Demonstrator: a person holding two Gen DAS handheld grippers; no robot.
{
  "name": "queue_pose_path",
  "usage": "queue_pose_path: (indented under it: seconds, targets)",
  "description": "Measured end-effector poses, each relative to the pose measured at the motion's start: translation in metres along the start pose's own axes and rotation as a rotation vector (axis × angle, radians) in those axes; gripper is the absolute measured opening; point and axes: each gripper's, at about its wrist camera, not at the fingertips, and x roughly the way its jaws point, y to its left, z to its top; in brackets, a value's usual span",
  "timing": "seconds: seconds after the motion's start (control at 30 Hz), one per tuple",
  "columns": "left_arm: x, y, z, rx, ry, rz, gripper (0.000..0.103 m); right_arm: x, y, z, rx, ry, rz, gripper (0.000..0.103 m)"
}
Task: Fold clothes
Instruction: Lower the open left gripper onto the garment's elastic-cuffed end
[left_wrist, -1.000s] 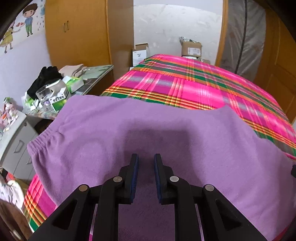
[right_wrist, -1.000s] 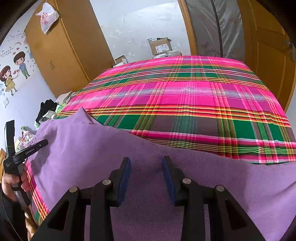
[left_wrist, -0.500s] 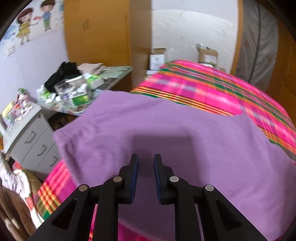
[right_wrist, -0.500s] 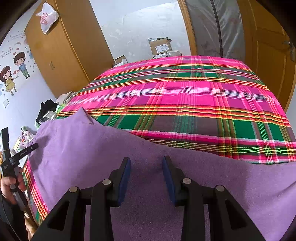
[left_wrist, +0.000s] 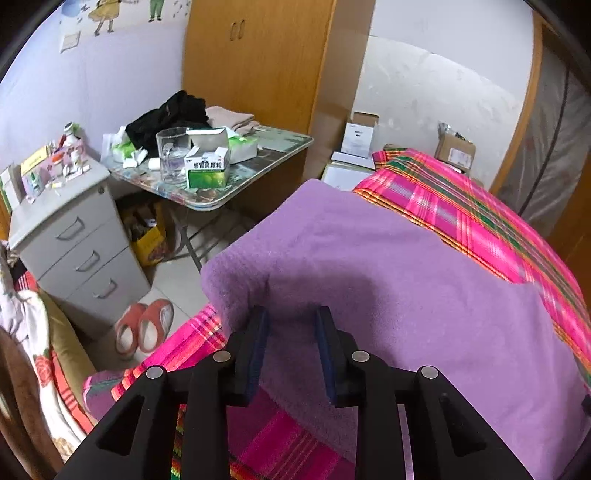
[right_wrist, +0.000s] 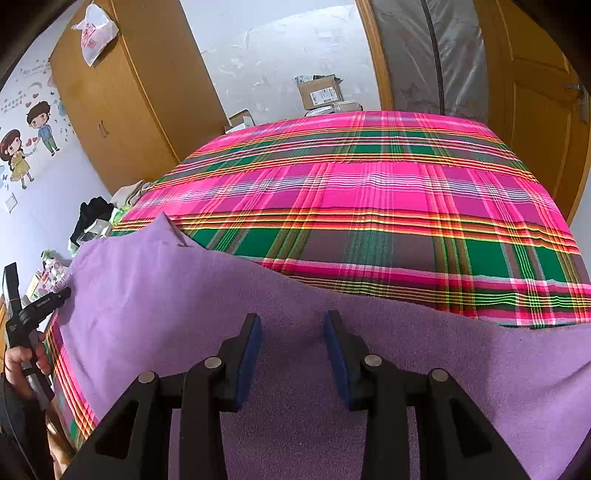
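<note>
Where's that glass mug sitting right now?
In the left wrist view, upper left: the glass mug stands on the folding table, beside the green medicine box.

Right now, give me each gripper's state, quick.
Left gripper: open, jaws just widened, over the purple garment edge, gripping nothing.
Right gripper: open above the garment, holding nothing.

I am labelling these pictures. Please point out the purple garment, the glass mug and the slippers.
purple garment (left_wrist: 424, 295): left wrist view, flat middle.
glass mug (left_wrist: 171, 155): left wrist view, side wall.
slippers (left_wrist: 157, 319): left wrist view, right slipper's top.
</note>
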Motion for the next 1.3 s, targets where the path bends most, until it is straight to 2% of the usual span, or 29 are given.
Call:
queue_pose_path:
  seconds: [0.2, 0.37, 0.53, 0.6, 0.67, 0.8, 0.93, 1.0, 1.1, 1.13, 1.17, 1.2, 1.23, 1.3]
  targets:
    - [-0.005, 0.007, 0.002, -0.031, -0.01, -0.026, 0.029, 0.0, 0.0, 0.0, -0.001, 0.0, -0.002, 0.036]
    - [-0.013, 0.01, 0.007, -0.04, -0.051, -0.025, 0.029, 0.001, 0.002, 0.0, -0.011, 0.001, -0.007, 0.038]
    - [0.001, 0.011, 0.007, -0.037, -0.004, -0.004, 0.028, -0.001, -0.001, 0.001, -0.001, -0.005, 0.043, 0.05]
    - [-0.002, 0.008, 0.006, -0.029, -0.012, 0.002, 0.029, -0.004, 0.003, 0.003, 0.002, -0.017, 0.05, 0.047]
    - [-0.01, 0.0, 0.005, -0.036, -0.018, -0.026, 0.029, -0.007, 0.011, 0.006, -0.002, -0.03, 0.061, 0.047]
    - [-0.03, -0.026, 0.0, 0.046, -0.075, -0.06, 0.029, 0.002, 0.042, 0.016, -0.06, -0.01, 0.138, 0.047]
    - [-0.027, -0.055, -0.01, 0.136, -0.054, -0.121, 0.029, 0.028, 0.071, 0.027, -0.071, 0.047, 0.228, 0.037]
    - [-0.02, -0.064, -0.016, 0.155, -0.024, -0.132, 0.029, 0.044, 0.078, 0.033, -0.049, 0.076, 0.261, 0.037]
    - [-0.011, -0.071, -0.023, 0.171, 0.022, -0.145, 0.029, 0.06, 0.069, 0.038, 0.028, 0.093, 0.256, 0.034]
    - [-0.011, -0.071, -0.023, 0.172, 0.017, -0.147, 0.029, 0.064, 0.064, 0.04, 0.058, 0.095, 0.249, 0.026]
    - [-0.01, -0.071, -0.023, 0.172, 0.021, -0.151, 0.029, 0.068, 0.058, 0.041, 0.088, 0.097, 0.242, 0.014]
    - [-0.009, -0.071, -0.023, 0.172, 0.024, -0.155, 0.028, 0.071, 0.051, 0.042, 0.123, 0.097, 0.236, 0.008]
    - [-0.008, -0.071, -0.022, 0.176, 0.024, -0.156, 0.029, 0.069, 0.039, 0.041, 0.173, 0.087, 0.231, 0.003]
    - [-0.007, -0.071, -0.021, 0.182, 0.024, -0.155, 0.028, 0.059, 0.02, 0.038, 0.25, 0.058, 0.226, 0.003]
